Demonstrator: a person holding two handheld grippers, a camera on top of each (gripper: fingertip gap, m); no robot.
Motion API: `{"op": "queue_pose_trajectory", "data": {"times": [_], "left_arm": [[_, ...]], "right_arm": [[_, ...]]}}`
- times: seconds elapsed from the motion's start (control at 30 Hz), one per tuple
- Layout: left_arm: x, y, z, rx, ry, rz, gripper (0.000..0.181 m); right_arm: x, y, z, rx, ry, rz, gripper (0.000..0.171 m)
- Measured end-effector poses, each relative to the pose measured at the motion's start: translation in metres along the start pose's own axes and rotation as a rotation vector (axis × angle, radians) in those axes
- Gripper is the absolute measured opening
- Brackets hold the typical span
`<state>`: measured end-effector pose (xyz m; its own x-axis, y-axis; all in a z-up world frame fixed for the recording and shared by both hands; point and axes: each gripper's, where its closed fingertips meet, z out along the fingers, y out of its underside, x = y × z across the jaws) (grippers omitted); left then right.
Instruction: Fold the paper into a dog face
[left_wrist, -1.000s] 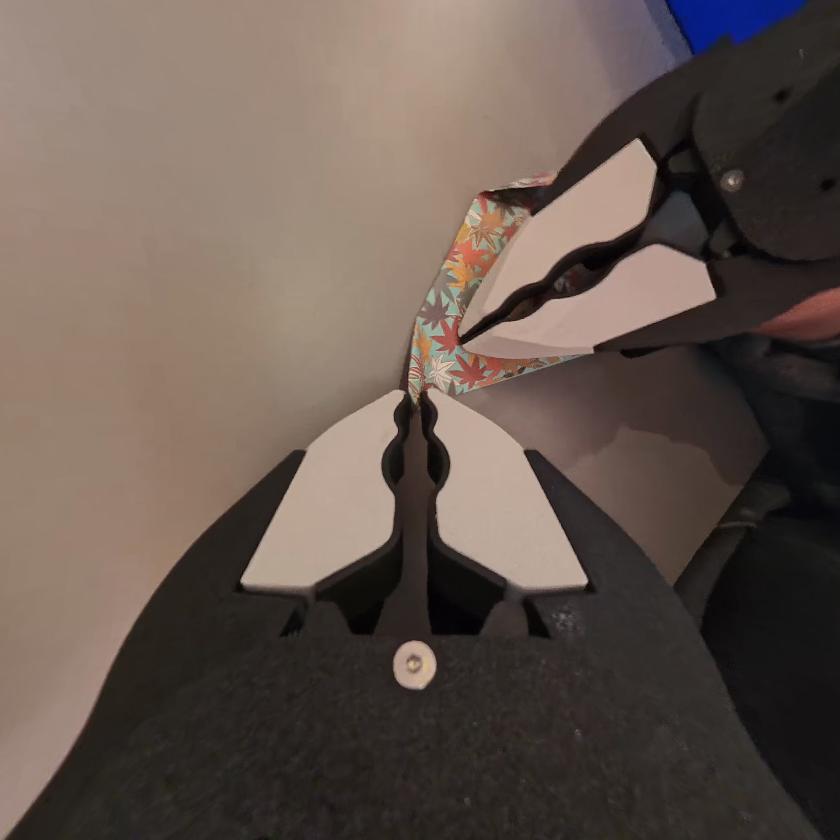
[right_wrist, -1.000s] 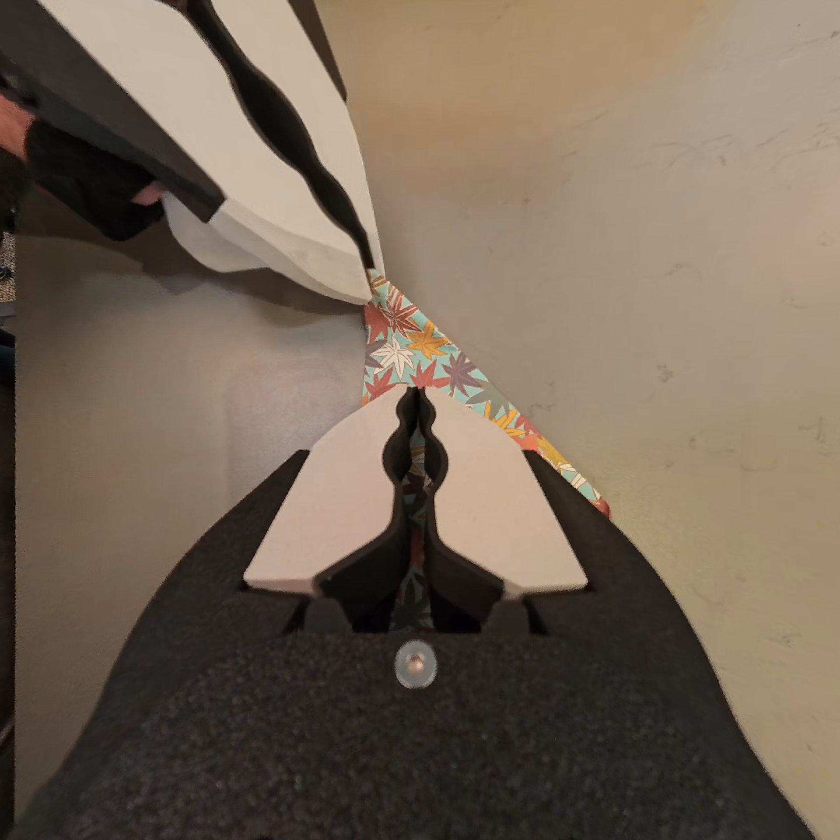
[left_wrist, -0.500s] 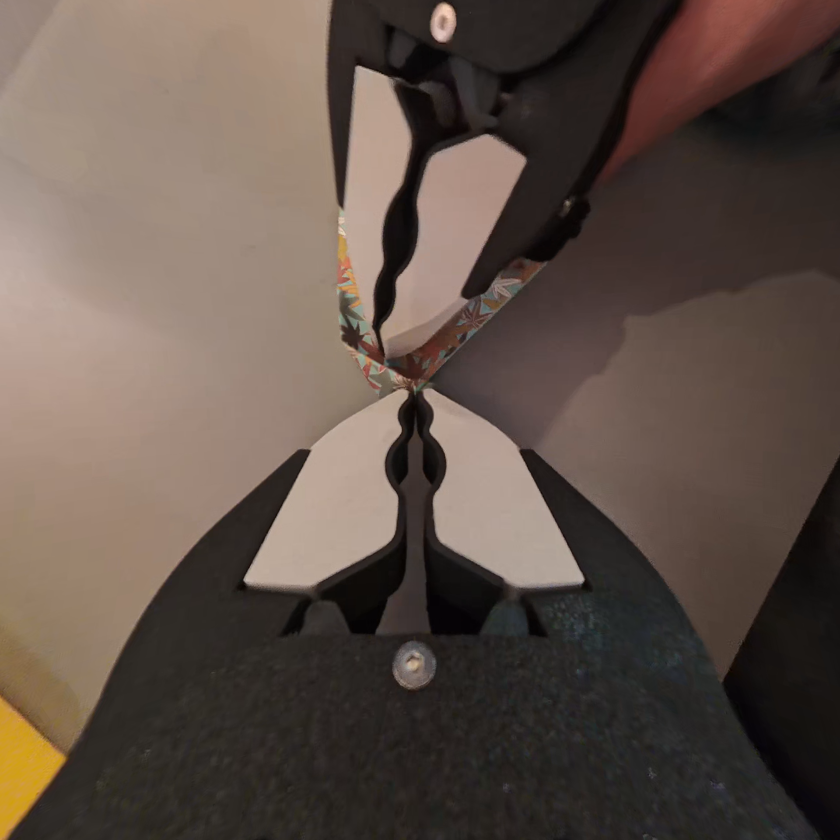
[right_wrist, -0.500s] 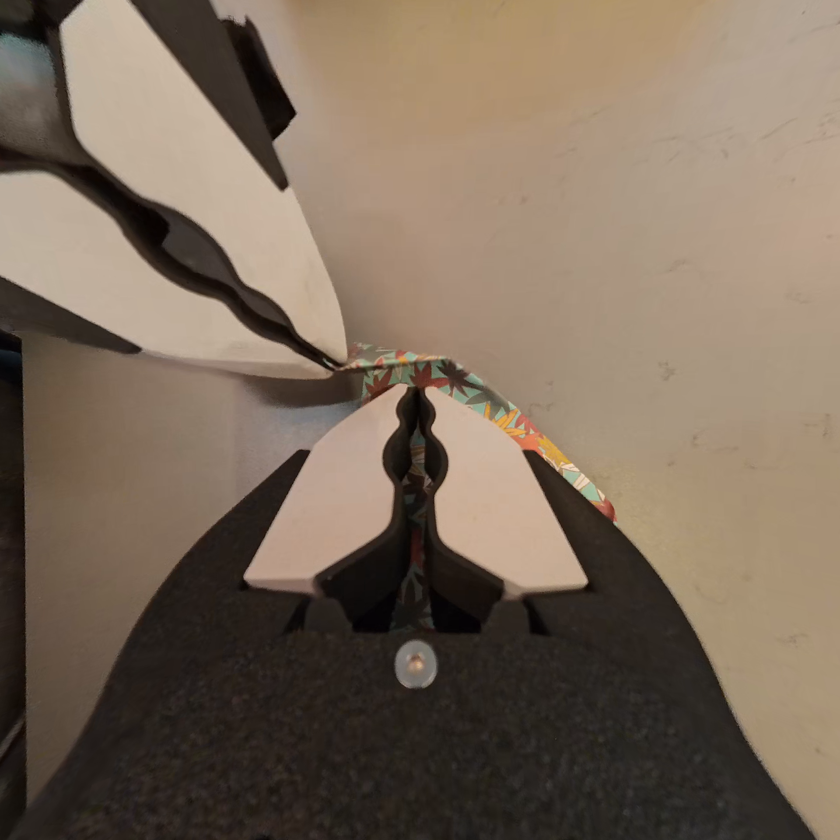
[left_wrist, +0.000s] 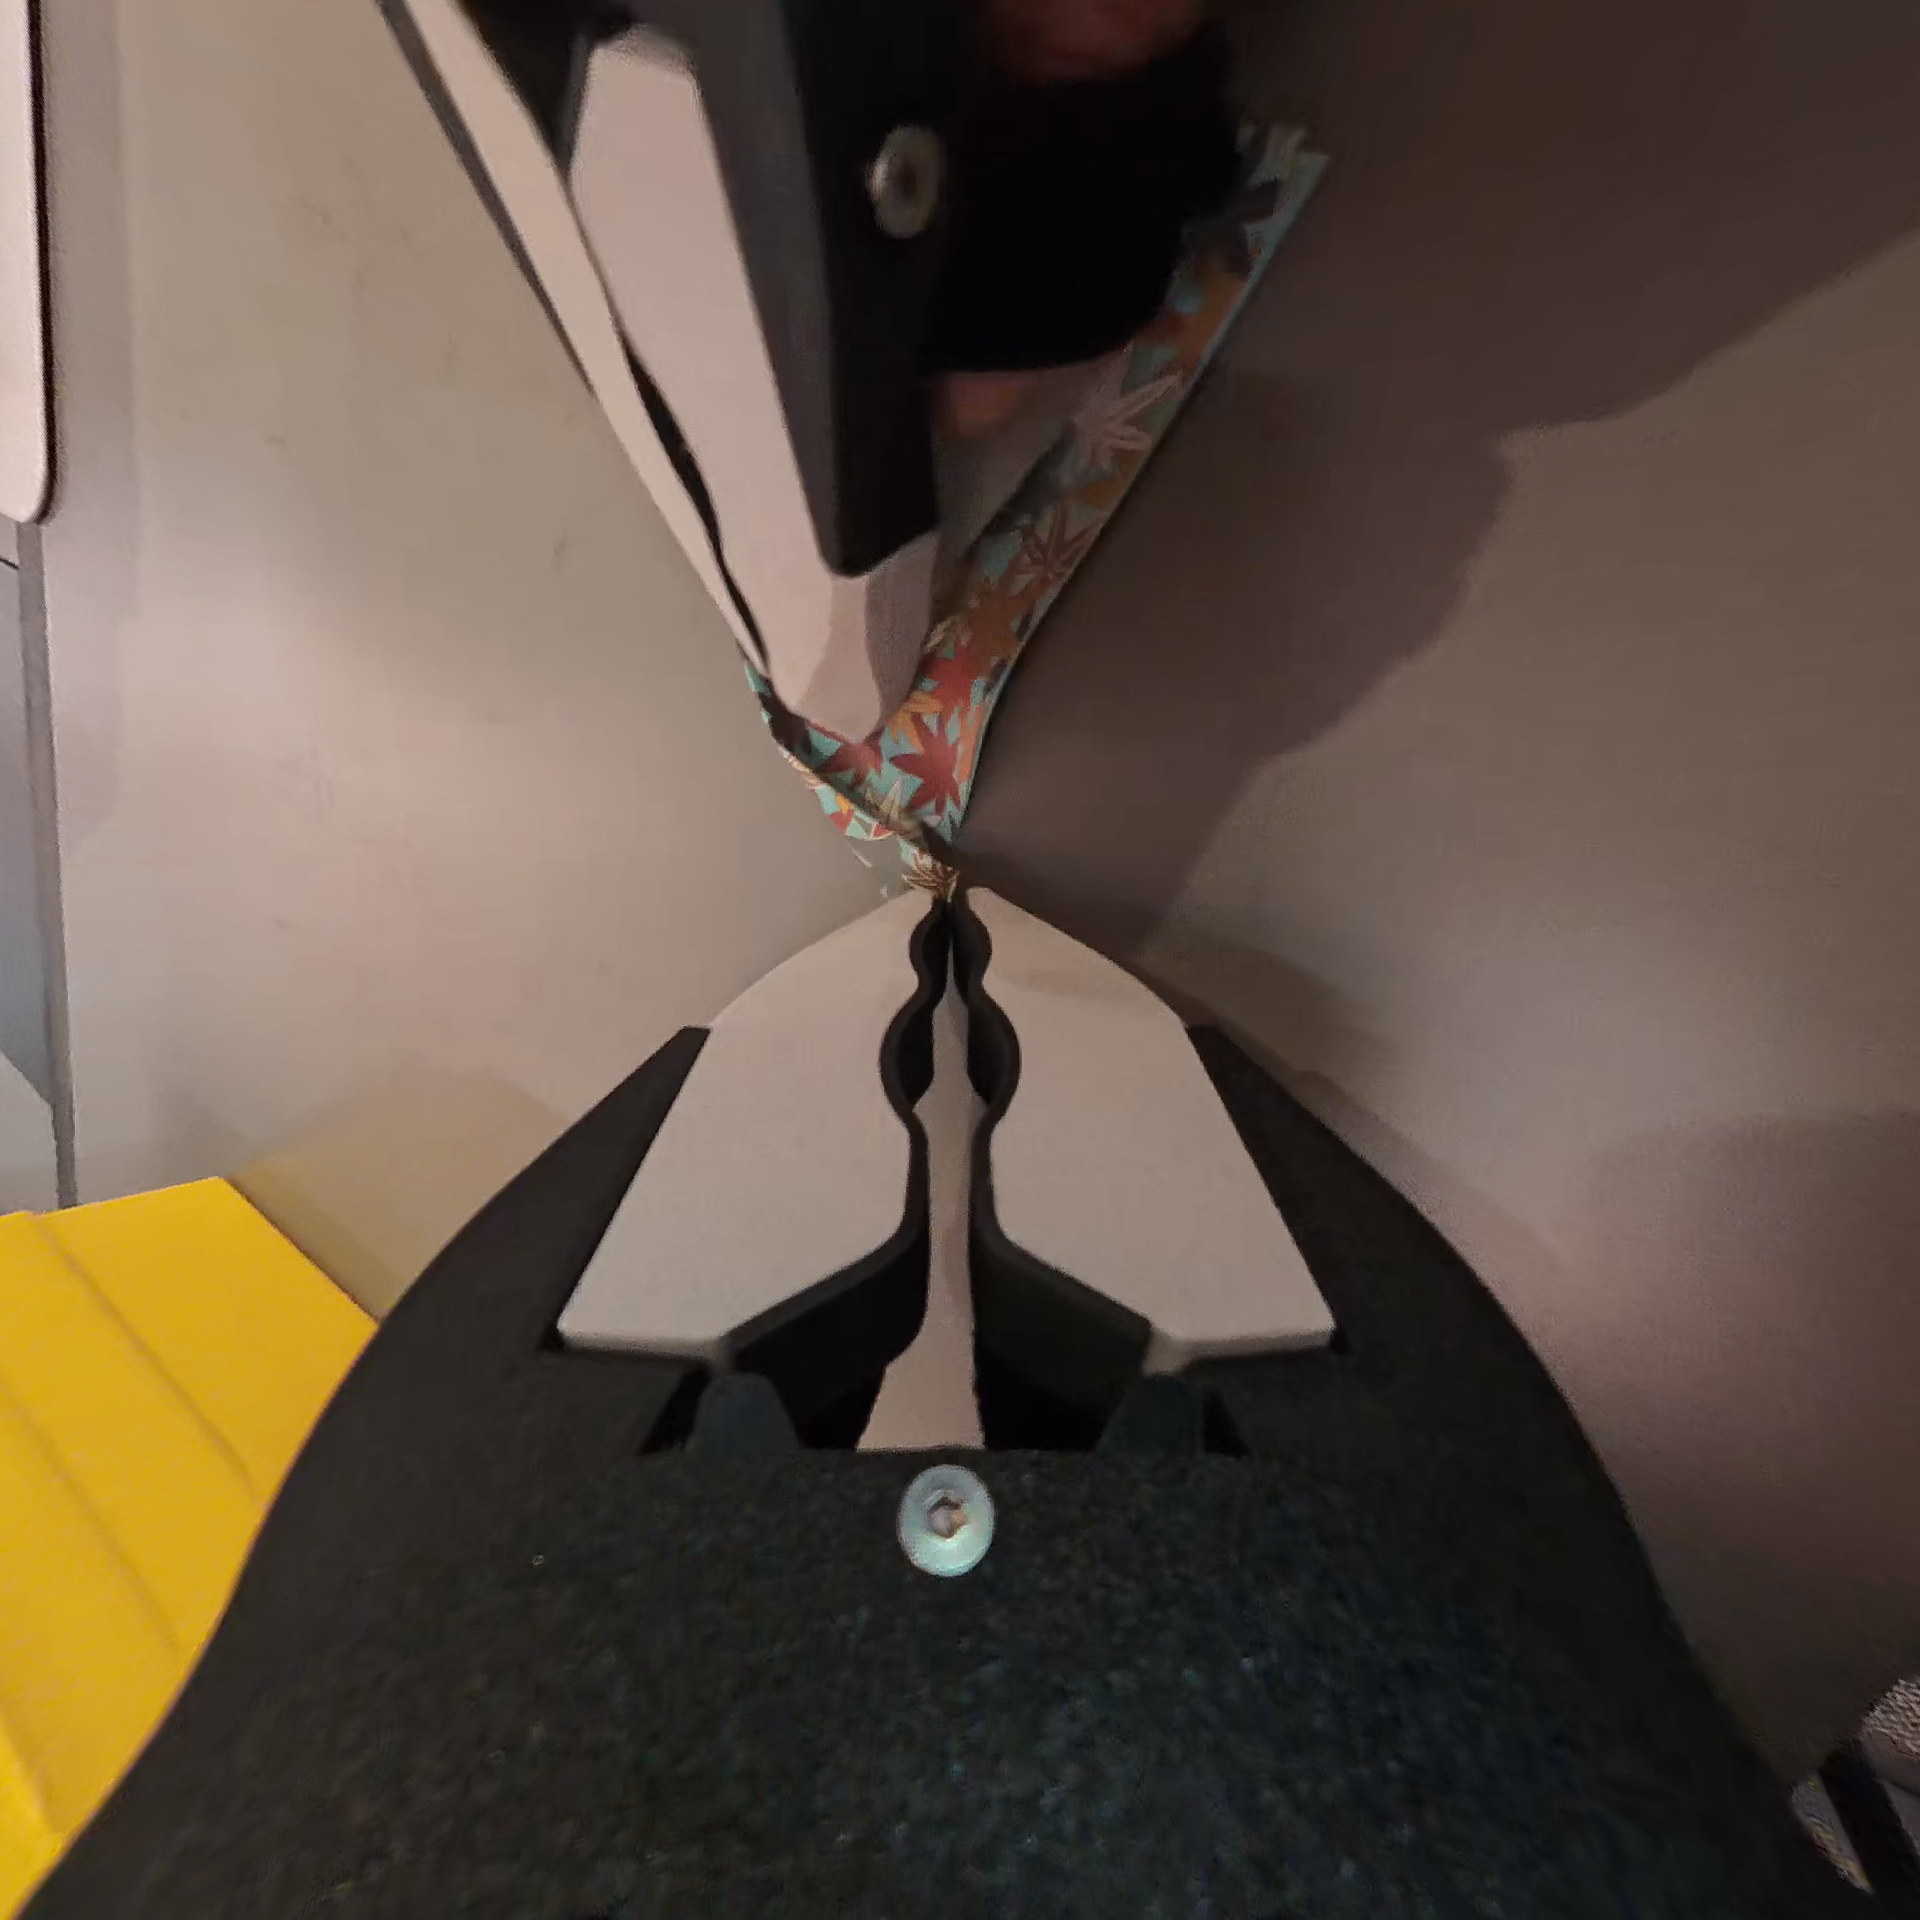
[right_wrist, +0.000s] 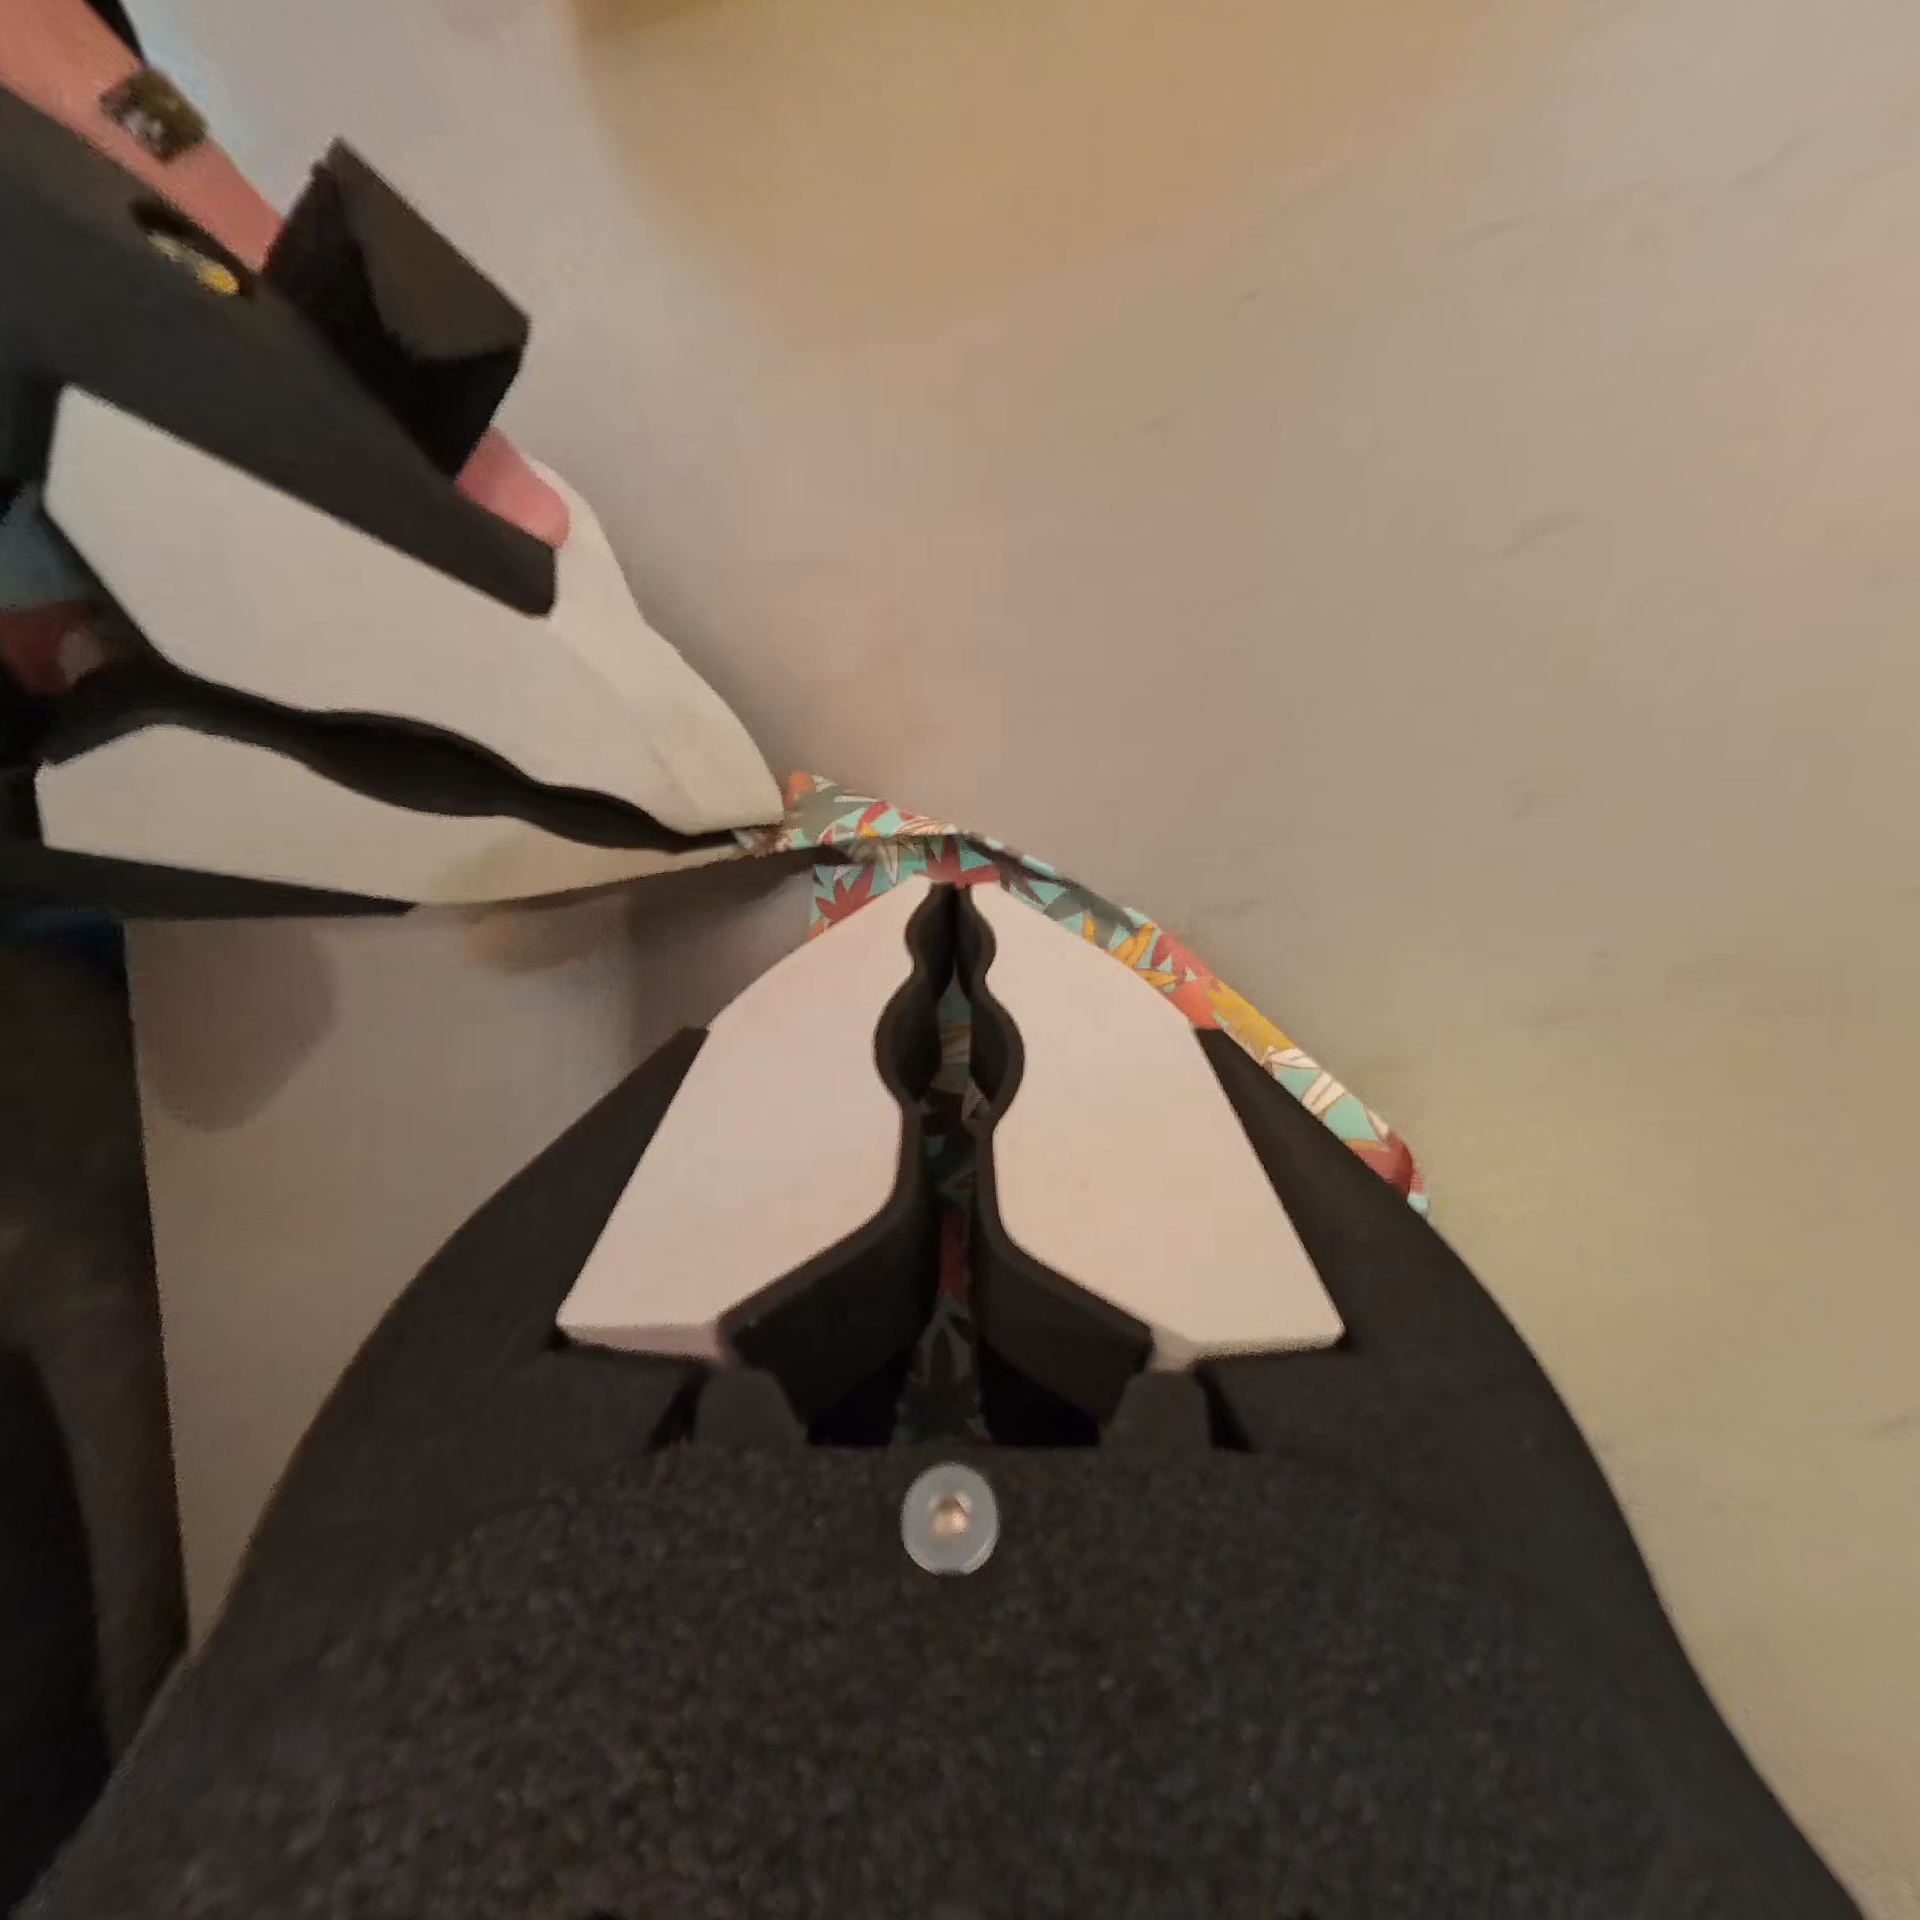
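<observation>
Left claw (left_wrist: 948, 906) pinched the paper (left_wrist: 940, 748) corner; right claw (right_wrist: 951, 896) was clamped on its body. Corner fold under way, apparently; next: flatten the crease on the bench (right_wrist: 1351, 468).

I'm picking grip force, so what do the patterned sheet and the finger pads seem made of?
Sheet: thin printed paper, matte, judging by its sharp crease and leaf print. Pads: smooth pale plastic probably, matte, on a grainy black body; the material is uncertain.
</observation>
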<state>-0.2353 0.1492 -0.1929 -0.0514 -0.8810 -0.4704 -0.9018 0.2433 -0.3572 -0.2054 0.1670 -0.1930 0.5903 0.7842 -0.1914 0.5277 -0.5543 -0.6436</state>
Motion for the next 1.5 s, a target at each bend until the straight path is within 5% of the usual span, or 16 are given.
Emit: {"op": "queue_pose_trajectory", "data": {"times": [1.17, 1.37, 1.5], "left_arm": [[-0.001, -0.007, 0.005, -0.044, -0.004, -0.006, 0.0], [-0.001, -0.006, 0.005, -0.054, -0.003, -0.001, 0.0], [0.0, -0.006, 0.006, -0.059, -0.005, 0.005, 0.0]], "right_arm": [[-0.006, 0.004, -0.003, -0.031, -0.04, -0.025, 0.0], [-0.008, -0.01, -0.053, 0.067, -0.116, 0.008, 0.0], [0.028, -0.02, -0.096, 0.187, -0.01, 0.042, 0.0]]}}
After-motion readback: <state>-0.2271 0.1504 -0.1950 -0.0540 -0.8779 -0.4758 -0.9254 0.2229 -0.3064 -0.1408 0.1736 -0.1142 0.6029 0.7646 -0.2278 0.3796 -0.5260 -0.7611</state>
